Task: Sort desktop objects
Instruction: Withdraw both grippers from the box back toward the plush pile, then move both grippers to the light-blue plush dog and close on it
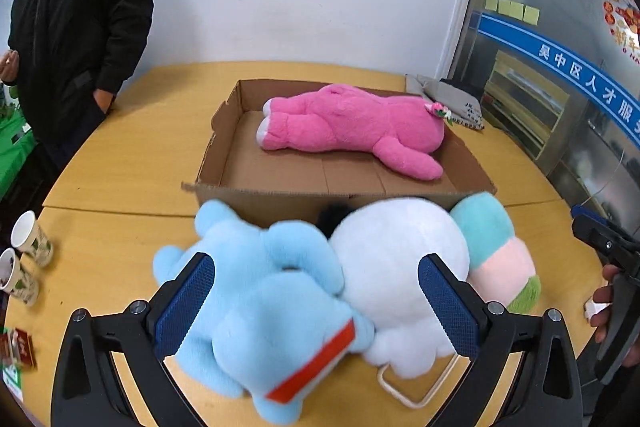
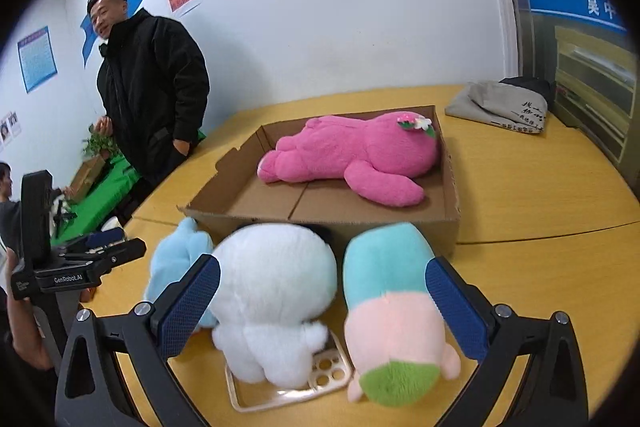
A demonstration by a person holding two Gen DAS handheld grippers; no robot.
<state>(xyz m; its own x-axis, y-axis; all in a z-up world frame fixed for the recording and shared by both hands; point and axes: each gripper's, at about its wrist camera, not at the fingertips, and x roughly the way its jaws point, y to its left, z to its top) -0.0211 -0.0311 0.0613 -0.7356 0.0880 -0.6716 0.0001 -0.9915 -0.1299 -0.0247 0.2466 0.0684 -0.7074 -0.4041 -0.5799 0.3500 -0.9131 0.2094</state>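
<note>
A pink plush (image 1: 352, 123) (image 2: 356, 155) lies in the open cardboard box (image 1: 224, 151) (image 2: 224, 195) at the middle of the yellow table (image 1: 132, 155). Three plush toys sit in front of the box: a light blue one (image 1: 264, 315) (image 2: 176, 255), a white one (image 1: 400, 267) (image 2: 276, 291) and a teal, pink and green one (image 1: 500, 247) (image 2: 392, 307). A clear phone case (image 2: 320, 383) lies partly under the white toy. My left gripper (image 1: 316, 263) is open over the blue and white toys. My right gripper (image 2: 322, 265) is open over the white and teal toys. Neither holds anything.
A person in a black jacket (image 1: 80, 27) (image 2: 152, 87) stands at the table's far left edge. Two paper cups (image 1: 28, 259) and a small red box (image 1: 22, 347) sit at the left. A folded grey bag (image 1: 448, 99) (image 2: 500, 107) lies at the back right.
</note>
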